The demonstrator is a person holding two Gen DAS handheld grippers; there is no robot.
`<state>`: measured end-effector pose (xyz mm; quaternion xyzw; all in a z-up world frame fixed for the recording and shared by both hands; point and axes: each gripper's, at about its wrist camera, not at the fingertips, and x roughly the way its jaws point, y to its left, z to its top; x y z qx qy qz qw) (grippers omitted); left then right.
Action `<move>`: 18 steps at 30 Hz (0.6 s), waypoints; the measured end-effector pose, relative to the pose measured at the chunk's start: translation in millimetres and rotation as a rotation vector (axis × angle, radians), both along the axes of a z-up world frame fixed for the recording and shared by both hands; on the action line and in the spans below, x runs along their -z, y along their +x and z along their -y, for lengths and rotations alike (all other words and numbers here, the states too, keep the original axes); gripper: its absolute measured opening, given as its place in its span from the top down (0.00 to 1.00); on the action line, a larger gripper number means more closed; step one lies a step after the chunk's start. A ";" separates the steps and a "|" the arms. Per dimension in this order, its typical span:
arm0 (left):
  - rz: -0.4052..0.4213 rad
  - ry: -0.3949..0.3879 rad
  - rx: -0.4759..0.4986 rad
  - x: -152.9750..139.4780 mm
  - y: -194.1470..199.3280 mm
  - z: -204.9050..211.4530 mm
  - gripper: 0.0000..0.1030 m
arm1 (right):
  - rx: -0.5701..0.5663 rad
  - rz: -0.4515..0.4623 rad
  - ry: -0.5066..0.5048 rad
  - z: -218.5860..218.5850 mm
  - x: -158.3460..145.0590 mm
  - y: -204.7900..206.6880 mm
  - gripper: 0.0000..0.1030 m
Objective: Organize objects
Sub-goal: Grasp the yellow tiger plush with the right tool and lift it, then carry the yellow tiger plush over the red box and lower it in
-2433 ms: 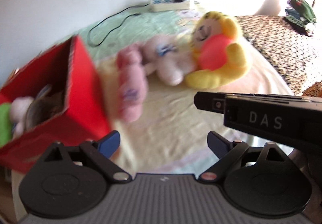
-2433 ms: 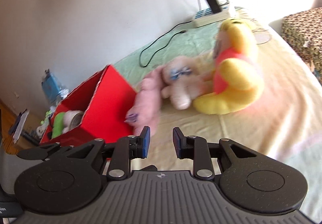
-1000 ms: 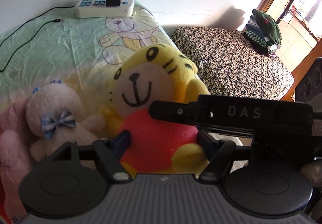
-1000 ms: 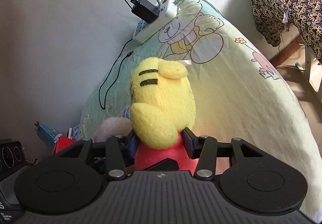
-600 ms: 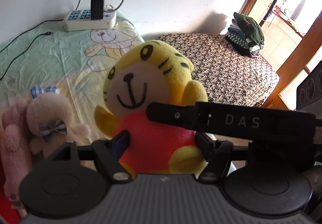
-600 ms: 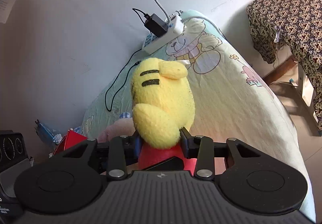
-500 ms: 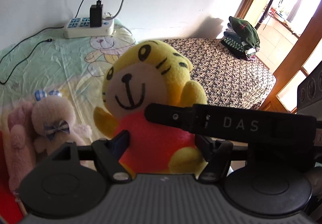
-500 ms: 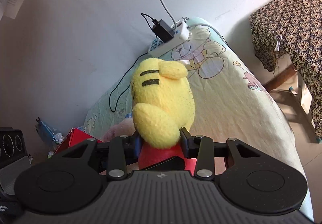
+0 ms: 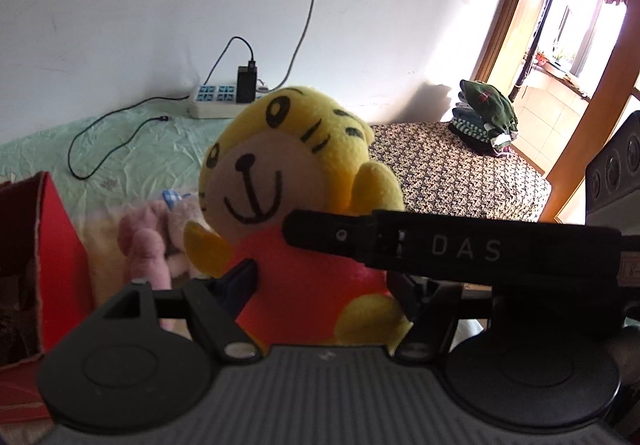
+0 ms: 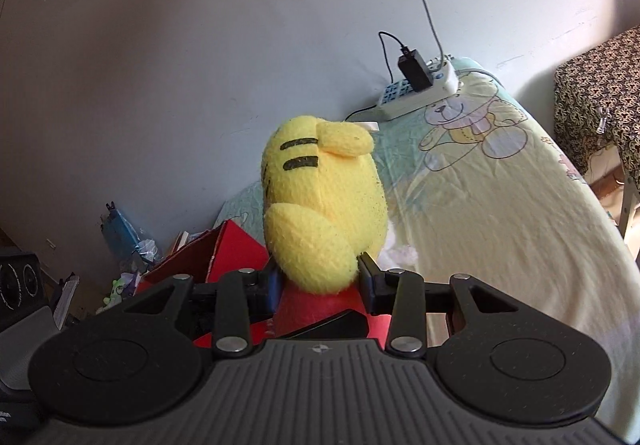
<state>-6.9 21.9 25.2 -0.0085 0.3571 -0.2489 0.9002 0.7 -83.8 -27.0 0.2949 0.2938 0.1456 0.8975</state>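
Two grippers, left (image 9: 320, 285) and right (image 10: 318, 283), both clenched on tiger plush (image 9: 288, 181), held above bed (image 10: 500, 205) | red box (image 9: 60, 245) at left already holds some toys | left: tiger, pink plush (image 9: 144, 241) on bed.

the plush tiger (image 9: 288, 173) is coloured yellow with black stripes, a cream face and a red body. the box (image 9: 60, 245) is coloured red. the cloth (image 9: 448, 173) is patterned black and cream.
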 end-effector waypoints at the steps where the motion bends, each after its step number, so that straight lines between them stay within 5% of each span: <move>1: 0.008 -0.003 -0.008 -2.8 -3.3 -10.0 0.33 | -0.007 0.006 -0.002 -9.6 -2.4 -0.3 0.61; 18: 0.097 -0.042 -0.061 -29.8 -6.6 -171.9 0.33 | -0.043 0.135 -0.116 -166.3 -39.0 27.2 0.61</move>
